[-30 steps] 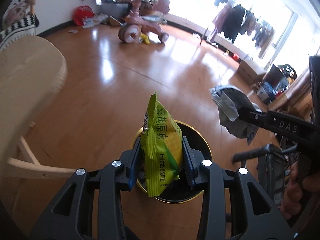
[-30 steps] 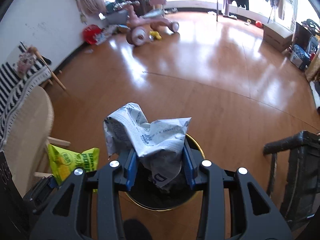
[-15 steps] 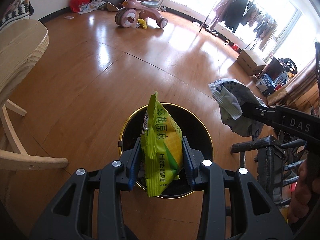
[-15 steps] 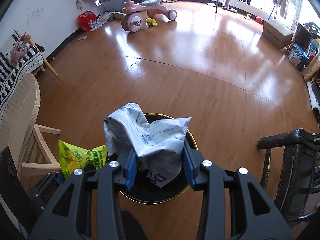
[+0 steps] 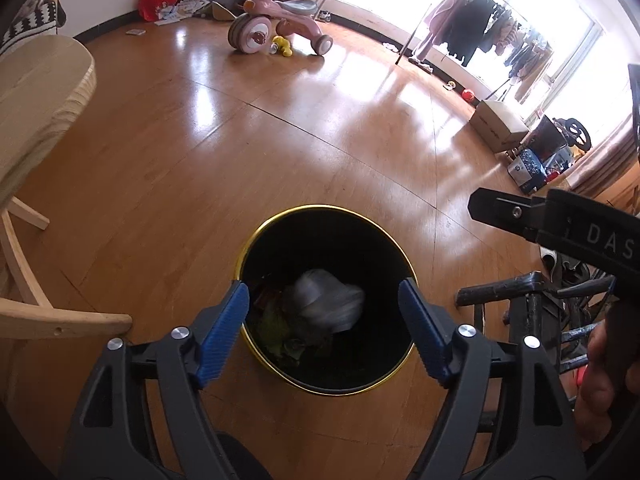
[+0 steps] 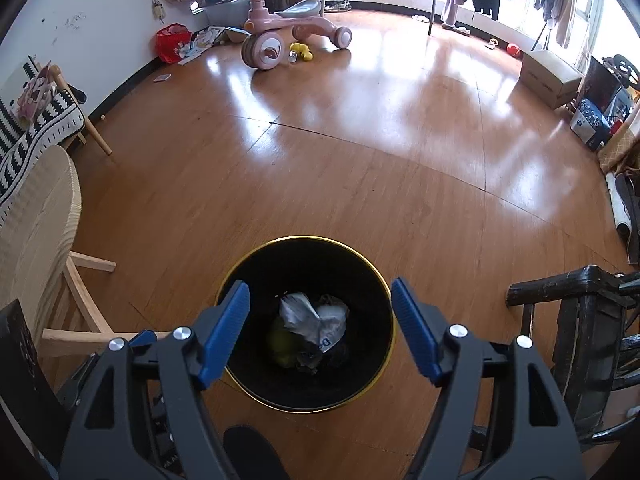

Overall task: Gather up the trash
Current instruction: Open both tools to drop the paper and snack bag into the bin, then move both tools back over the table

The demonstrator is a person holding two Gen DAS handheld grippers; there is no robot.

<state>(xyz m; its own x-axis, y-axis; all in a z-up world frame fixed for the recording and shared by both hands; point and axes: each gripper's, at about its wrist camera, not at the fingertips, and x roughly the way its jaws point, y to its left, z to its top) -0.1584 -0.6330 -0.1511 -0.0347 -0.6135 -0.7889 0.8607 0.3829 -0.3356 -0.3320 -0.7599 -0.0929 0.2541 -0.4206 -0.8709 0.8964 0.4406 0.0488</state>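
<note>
Inside bin (image 6: 256, 276), both wrappers (image 6: 316, 320) now lie.

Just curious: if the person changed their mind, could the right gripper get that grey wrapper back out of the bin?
Probably yes. The right gripper, jaws just opened and empty, hangs directly above the open bin; the grey wrapper lies on top, uncovered.

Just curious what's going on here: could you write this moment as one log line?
left tool: open, just released | right tool: open, just released | crumpled grey wrapper and green packet: inside black gold-rimmed bin
</note>
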